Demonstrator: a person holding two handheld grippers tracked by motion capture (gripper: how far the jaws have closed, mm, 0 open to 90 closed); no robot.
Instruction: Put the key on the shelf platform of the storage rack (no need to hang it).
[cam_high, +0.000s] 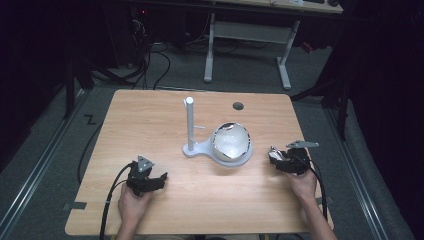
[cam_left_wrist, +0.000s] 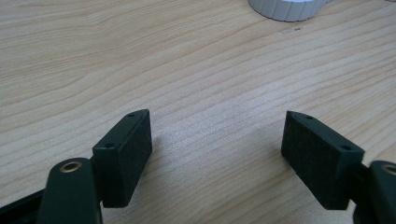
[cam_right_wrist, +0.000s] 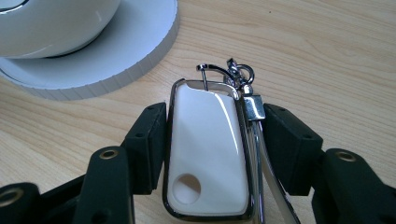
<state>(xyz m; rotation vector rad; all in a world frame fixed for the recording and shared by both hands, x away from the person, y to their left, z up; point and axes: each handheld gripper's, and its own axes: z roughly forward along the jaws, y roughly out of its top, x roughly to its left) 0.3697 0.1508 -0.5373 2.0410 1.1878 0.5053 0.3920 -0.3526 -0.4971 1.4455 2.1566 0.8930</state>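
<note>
A white key fob (cam_right_wrist: 208, 149) with a chrome rim and a metal clasp (cam_right_wrist: 233, 74) sits between the jaws of my right gripper (cam_right_wrist: 214, 144), which is shut on it just above the wooden table. In the high view my right gripper (cam_high: 286, 159) is at the table's right side, close to a white stand (cam_high: 192, 148) that has an upright post (cam_high: 190, 122) with a small hook and a round base holding a white bowl (cam_high: 231, 142). My left gripper (cam_high: 149, 180) rests near the front left, open, with nothing between its pads (cam_left_wrist: 126, 154).
The bowl (cam_right_wrist: 51, 21) and its ribbed white base (cam_right_wrist: 116, 51) lie just ahead-left of the fob. A dark round hole (cam_high: 238, 106) marks the far table top. Beyond the table stand a white desk frame (cam_high: 247, 42) and floor cables (cam_high: 150, 60).
</note>
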